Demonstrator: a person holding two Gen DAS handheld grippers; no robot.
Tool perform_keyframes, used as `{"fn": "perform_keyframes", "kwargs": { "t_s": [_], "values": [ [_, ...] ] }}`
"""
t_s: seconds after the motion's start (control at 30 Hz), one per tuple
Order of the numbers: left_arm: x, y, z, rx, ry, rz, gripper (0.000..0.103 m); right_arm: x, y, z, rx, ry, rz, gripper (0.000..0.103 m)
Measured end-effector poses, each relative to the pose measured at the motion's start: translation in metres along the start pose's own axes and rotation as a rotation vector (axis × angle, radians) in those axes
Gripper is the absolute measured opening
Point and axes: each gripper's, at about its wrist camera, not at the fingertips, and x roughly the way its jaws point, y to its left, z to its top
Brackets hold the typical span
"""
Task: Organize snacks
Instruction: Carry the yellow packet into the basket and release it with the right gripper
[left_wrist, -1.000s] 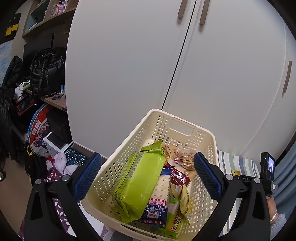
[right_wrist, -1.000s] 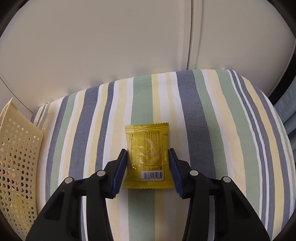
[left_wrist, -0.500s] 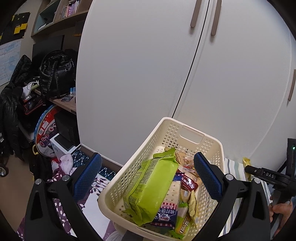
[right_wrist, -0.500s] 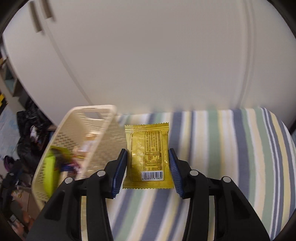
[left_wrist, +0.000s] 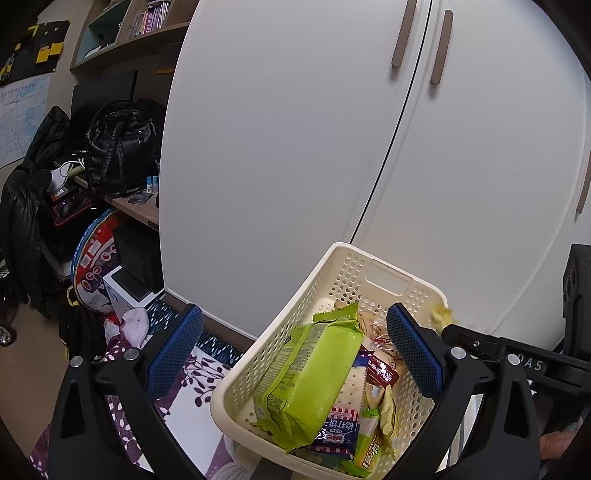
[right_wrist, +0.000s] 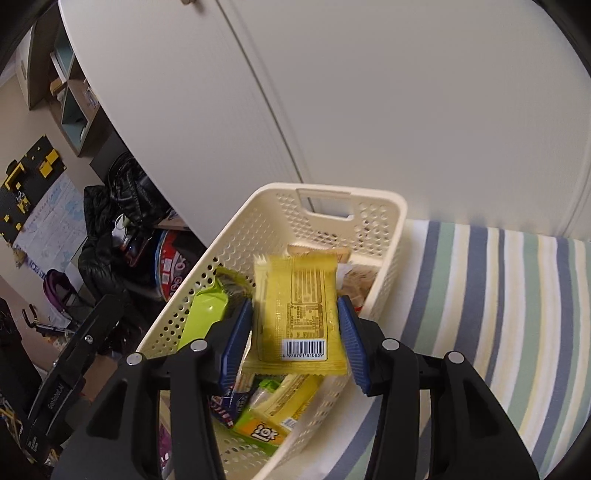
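The right gripper (right_wrist: 295, 332) is clamping a yellow snack packet (right_wrist: 297, 314) between its blue pads (right_wrist: 236, 343), barcode side facing the camera, and is holding it above the open cream basket (right_wrist: 384, 206) — the packet is hanging over the basket's interior, nearer the right-hand wall than the middle. The basket is sitting at the edge of a striped cloth surface (right_wrist: 498, 295), in front of white cupboard doors (left_wrist: 295, 147), and is already holding a large green bag (left_wrist: 314, 373), a blue and red biscuit pack (left_wrist: 340, 430) and several smaller wrappers. The left gripper (left_wrist: 295, 354) is standing wide apart and gripping nothing, its fingers framing the basket from the near end; whether it is touching the basket cannot be told from these views. The step in hand appears to be dropping the packet in. To do it well, the person is probably best served by carrying the packet a little further toward the centre, clear of the rim, then lowering it until it is just over the pile before parting the pads — a flat foil wrapper released from high up could flutter or slide off the sloping green bag. Keeping it level, and aiming for the gap beside the green bag, should let it settle flat. The left claw, staying clear of the drop path, would avoid catching the wrapper.
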Motion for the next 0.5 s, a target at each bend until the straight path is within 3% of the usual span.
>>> {"fn": "perform_keyframes", "kwargs": {
  "t_s": [0.13,0.43,0.5],
  "values": [
    [0.001,0.005,0.001,-0.018,0.003,0.0,0.101,0.011,0.007,-0.002,-0.011,0.0,0.0,0.066],
    [0.0,0.008,0.002,-0.026,-0.001,0.0,0.101,-0.005,0.005,-0.014,-0.031,-0.03,-0.042,0.066],
    [-0.001,0.008,0.002,-0.025,-0.004,0.006,0.101,-0.009,0.004,-0.019,-0.042,-0.041,-0.058,0.077]
  ]
}}
